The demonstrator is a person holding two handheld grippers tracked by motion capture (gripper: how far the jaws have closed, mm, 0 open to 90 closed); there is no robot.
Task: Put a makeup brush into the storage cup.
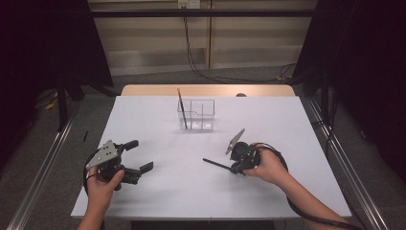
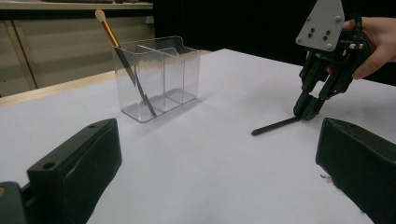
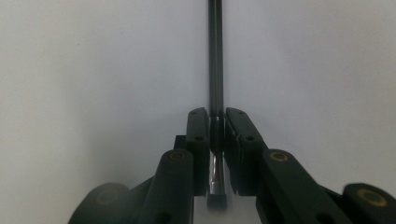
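Black stick (image 1: 216, 164) is lying flat on the white table (image 1: 287, 120), right of centre, near the person. The right gripper (image 1: 235, 168), tilted downward in the right hand (image 1: 268, 165), is closing narrowly around it; the right gripper view is showing the stick (image 3: 215, 70) between the pads. The left gripper (image 1: 139, 155) is resting wide open at the near left. A clear organizer (image 2: 159, 74) is holding a gold-handled brush (image 2: 109, 32).

Clear two-compartment holder (image 1: 197, 115) on white table (image 1: 158, 191) — gold-handled brush (image 1: 182, 108) leaning inside
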